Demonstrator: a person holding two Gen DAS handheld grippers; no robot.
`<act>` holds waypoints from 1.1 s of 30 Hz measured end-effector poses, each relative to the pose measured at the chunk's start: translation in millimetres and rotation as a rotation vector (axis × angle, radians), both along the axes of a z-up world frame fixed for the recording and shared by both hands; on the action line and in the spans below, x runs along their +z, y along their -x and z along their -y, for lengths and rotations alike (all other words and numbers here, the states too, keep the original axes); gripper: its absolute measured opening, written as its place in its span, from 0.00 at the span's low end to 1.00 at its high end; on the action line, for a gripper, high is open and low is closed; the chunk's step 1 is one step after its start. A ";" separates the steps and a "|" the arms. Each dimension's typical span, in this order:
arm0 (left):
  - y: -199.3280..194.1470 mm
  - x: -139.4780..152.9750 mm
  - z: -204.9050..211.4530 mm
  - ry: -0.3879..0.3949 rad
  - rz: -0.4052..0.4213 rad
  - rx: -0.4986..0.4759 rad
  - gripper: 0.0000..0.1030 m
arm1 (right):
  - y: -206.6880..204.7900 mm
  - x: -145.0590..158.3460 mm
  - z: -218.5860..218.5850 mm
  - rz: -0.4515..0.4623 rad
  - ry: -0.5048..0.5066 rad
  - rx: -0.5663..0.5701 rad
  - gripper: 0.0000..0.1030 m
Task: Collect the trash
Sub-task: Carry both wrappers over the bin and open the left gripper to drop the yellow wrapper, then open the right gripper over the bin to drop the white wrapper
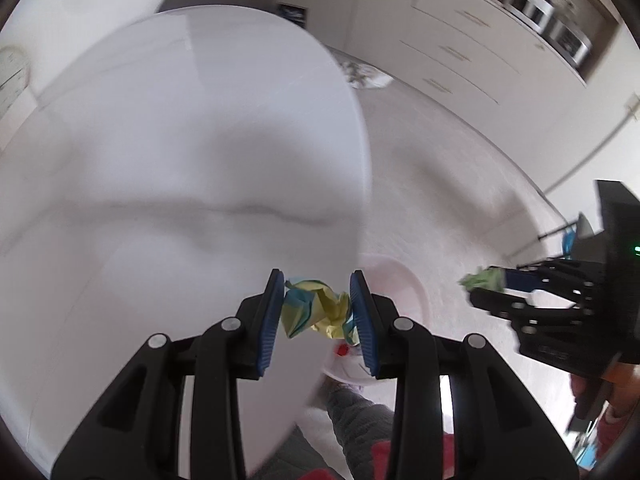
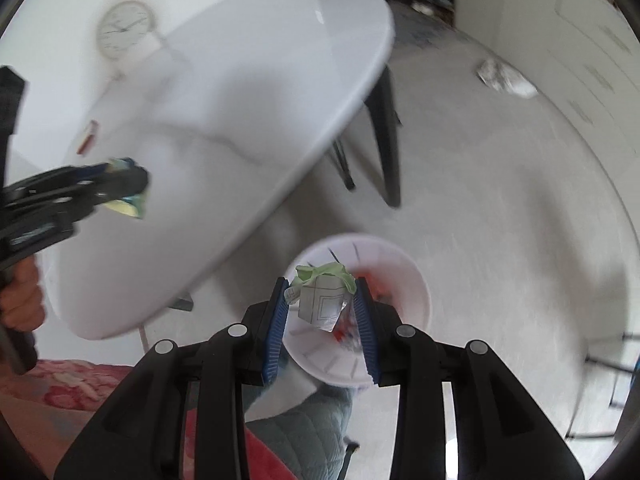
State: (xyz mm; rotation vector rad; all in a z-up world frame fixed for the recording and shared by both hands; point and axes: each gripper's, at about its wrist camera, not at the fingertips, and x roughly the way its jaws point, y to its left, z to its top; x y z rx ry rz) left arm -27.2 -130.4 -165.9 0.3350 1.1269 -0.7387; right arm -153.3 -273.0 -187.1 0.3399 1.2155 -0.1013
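My left gripper (image 1: 318,300) is shut on a crumpled yellow and blue paper wad (image 1: 316,308), held over the edge of the round white table (image 1: 160,160). My right gripper (image 2: 322,304) is shut on a crumpled green and white paper wad (image 2: 324,296), held above a white bin (image 2: 400,280) on the floor that has red and white scraps inside. The bin (image 1: 404,284) also shows in the left wrist view, below the table edge. The right gripper (image 1: 476,284) shows at the right of the left view, the left gripper (image 2: 132,192) at the left of the right view.
A small red item (image 2: 87,136) lies on the table (image 2: 240,100). A dark chair (image 2: 384,132) stands beyond the table. A crumpled cloth (image 2: 504,76) lies on the pale floor. White drawers (image 1: 460,52) line the far wall. A red patterned rug (image 2: 72,384) lies near me.
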 end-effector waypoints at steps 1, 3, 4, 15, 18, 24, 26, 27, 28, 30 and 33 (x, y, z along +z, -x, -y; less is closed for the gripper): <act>9.1 -1.9 7.4 -0.004 -0.003 -0.018 0.33 | 6.8 -7.1 5.6 -0.009 -0.008 -0.017 0.34; 19.2 -7.1 24.4 -0.017 -0.016 -0.049 0.33 | 15.7 -13.1 12.8 -0.019 -0.012 -0.035 0.34; 26.1 -10.6 32.8 -0.024 -0.028 -0.071 0.33 | 20.9 -15.1 17.2 -0.021 -0.013 -0.046 0.34; 74.8 -119.7 105.8 -0.133 -0.167 -0.225 0.34 | 59.7 -27.1 59.2 -0.060 0.054 -0.130 0.34; 74.9 -152.5 114.9 -0.168 -0.220 -0.231 0.38 | 62.2 -36.1 64.1 -0.078 0.042 -0.139 0.34; 92.1 -183.7 126.1 -0.187 -0.258 -0.252 0.60 | 66.2 -50.7 73.9 -0.105 0.019 -0.156 0.34; 95.6 -183.9 128.2 -0.193 -0.261 -0.252 0.69 | 65.7 -51.6 77.0 -0.110 0.017 -0.157 0.34; 96.2 -181.1 127.3 -0.196 -0.261 -0.252 0.71 | 65.5 -52.1 79.0 -0.110 0.014 -0.160 0.34; 96.1 -182.0 128.7 -0.201 -0.262 -0.252 0.72 | 64.6 -51.6 81.4 -0.109 0.011 -0.161 0.34; 97.4 -180.7 131.0 -0.204 -0.273 -0.252 0.72 | 63.4 -50.9 85.5 -0.105 0.011 -0.165 0.34; 98.1 -172.0 131.7 -0.189 -0.272 -0.248 0.72 | 61.9 -48.5 89.1 -0.094 0.018 -0.167 0.34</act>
